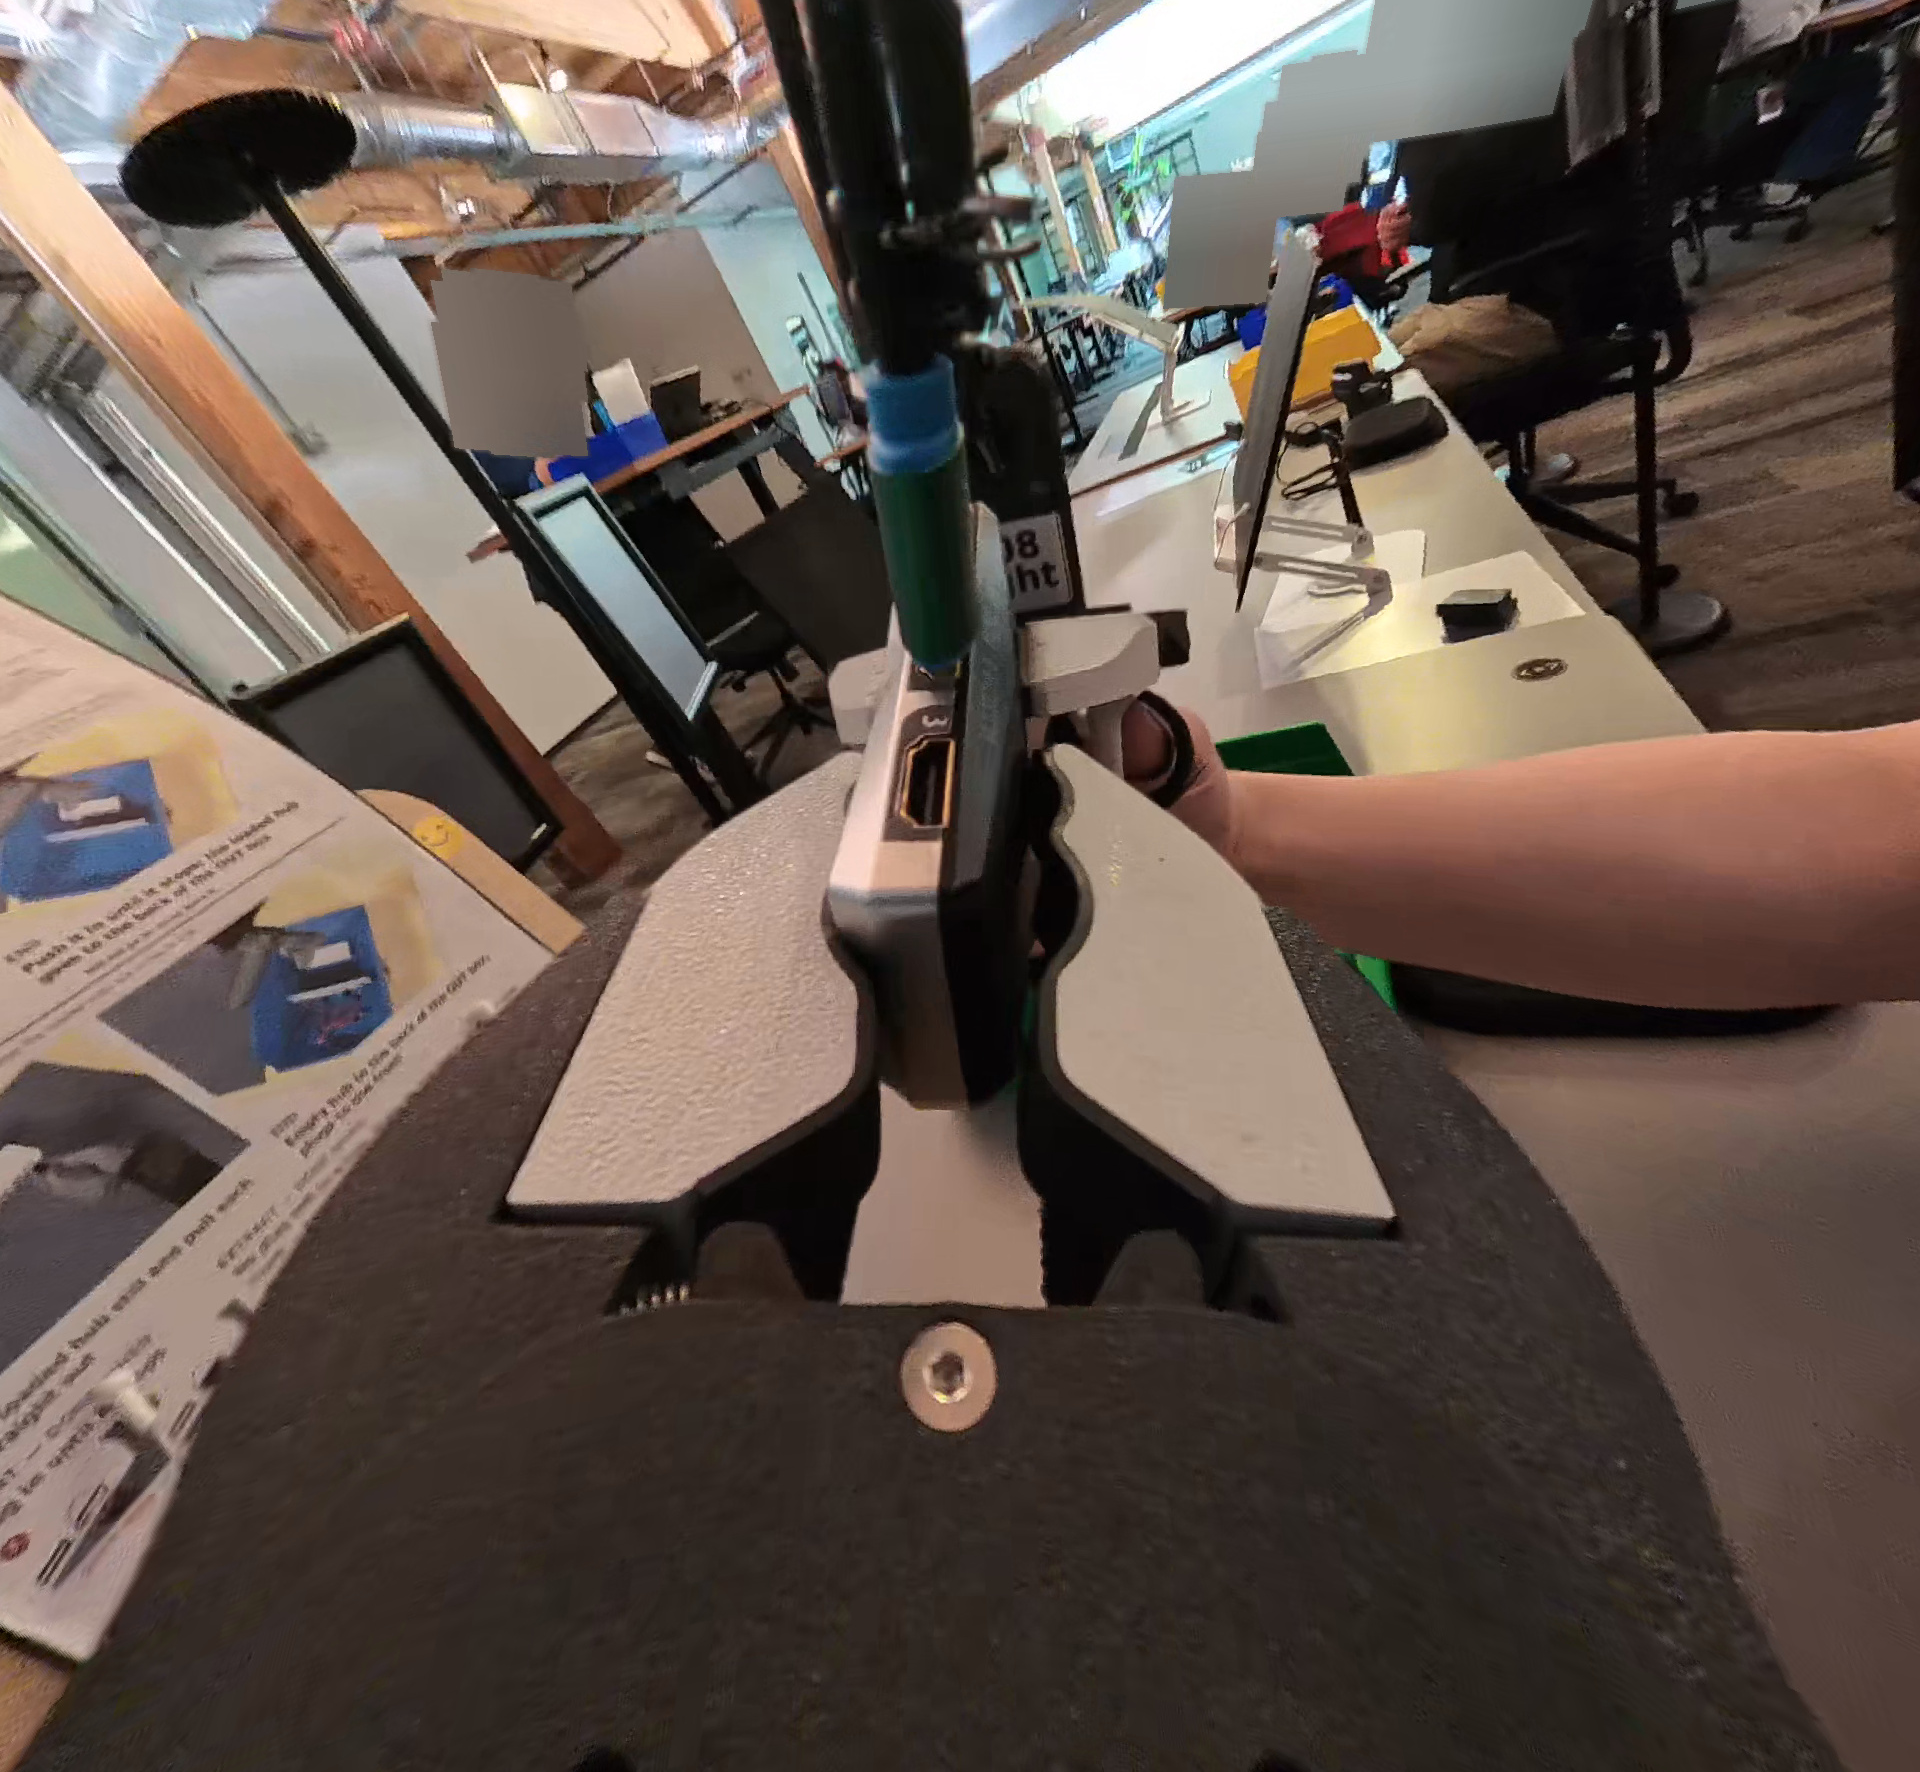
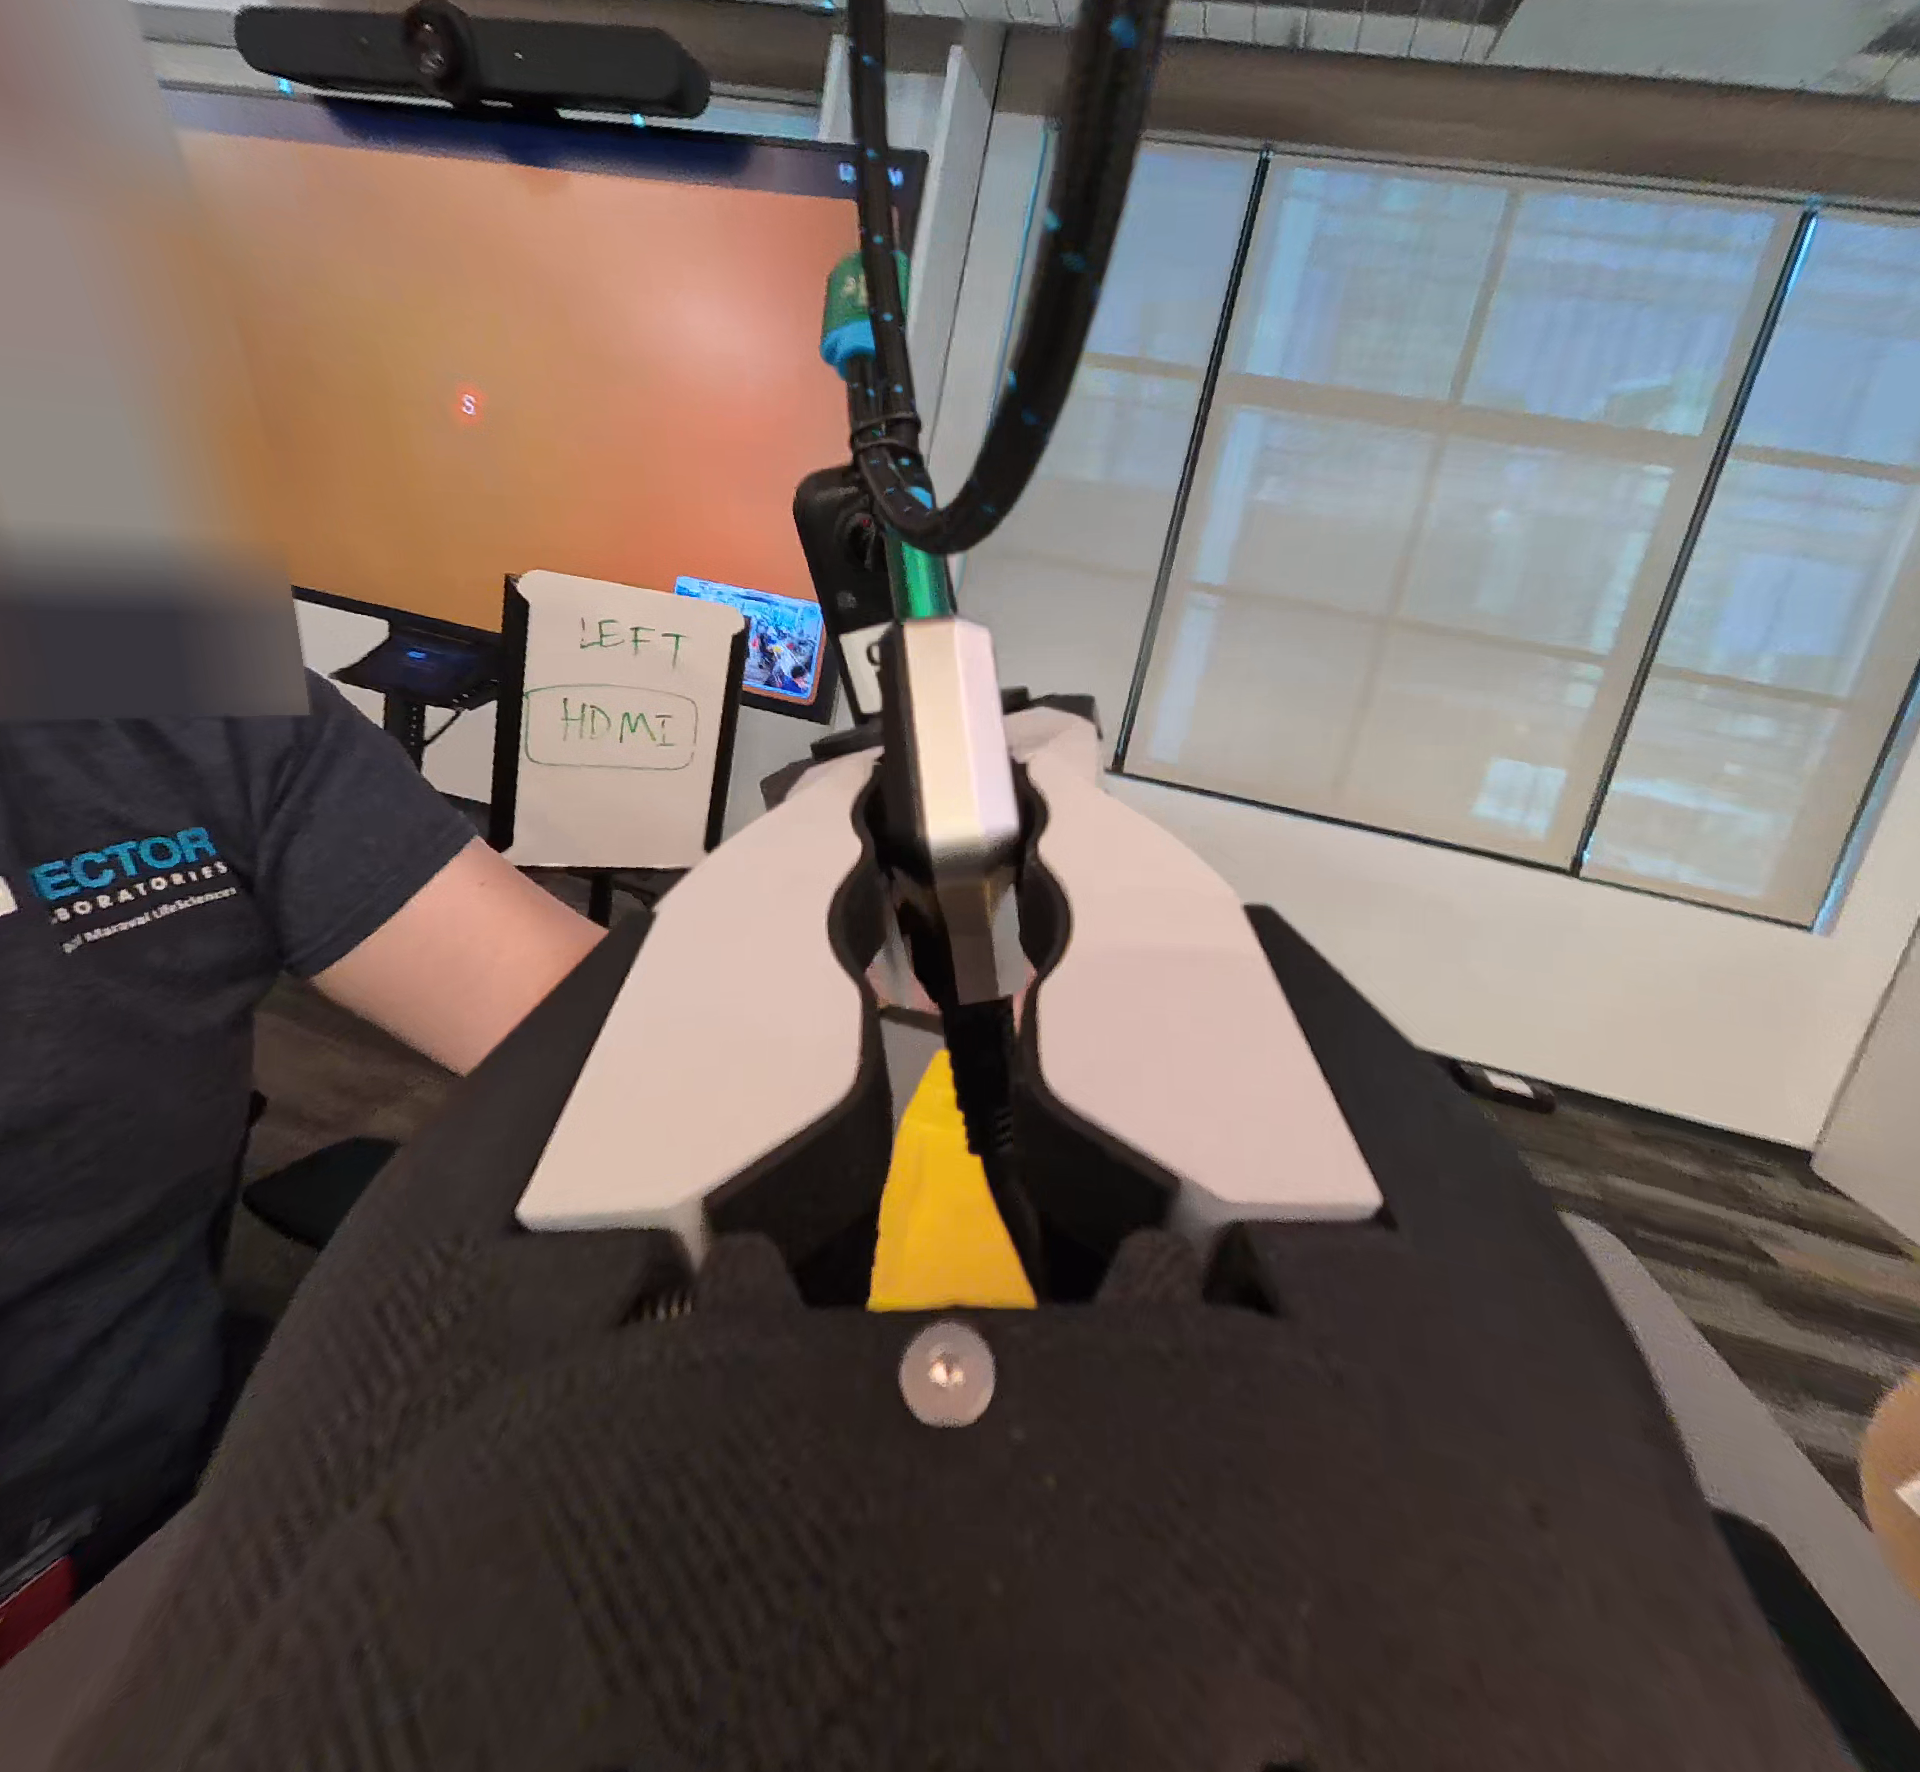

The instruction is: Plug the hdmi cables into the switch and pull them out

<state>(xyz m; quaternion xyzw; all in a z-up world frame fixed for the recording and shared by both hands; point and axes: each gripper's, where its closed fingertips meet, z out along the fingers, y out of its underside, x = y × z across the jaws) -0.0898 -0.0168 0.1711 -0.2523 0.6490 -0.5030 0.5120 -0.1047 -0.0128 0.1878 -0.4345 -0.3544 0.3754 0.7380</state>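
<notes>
The silver and black HDMI switch [image 1: 914, 943] stands upright, clamped between the white fingers of my left gripper [image 1: 951, 849]. A green HDMI plug [image 1: 925, 569] with a blue collar sits in its top port; the port below [image 1: 925, 777] is empty. Its black braided cable [image 1: 862, 112] runs upward. My right gripper [image 1: 1081, 673] reaches in from the far side, held by a hand. In the right wrist view my right gripper [image 2: 951, 818] is shut on the switch [image 2: 961, 756]. The green plug [image 2: 920, 569] shows behind it, and the switch's own black lead [image 2: 987, 1068] runs toward the camera.
A printed instruction sheet [image 1: 208, 995] lies at the left. A white table [image 1: 1403, 662] carries a monitor on a stand [image 1: 1273, 413] and a green bin [image 1: 1288, 746]. A forearm [image 1: 1558, 870] crosses from the right. A person in a dark shirt [image 2: 156, 995], an orange screen [image 2: 520, 351] and a handwritten sign [image 2: 623, 714] are nearby. Less than 4 cm separates the two grippers' tips.
</notes>
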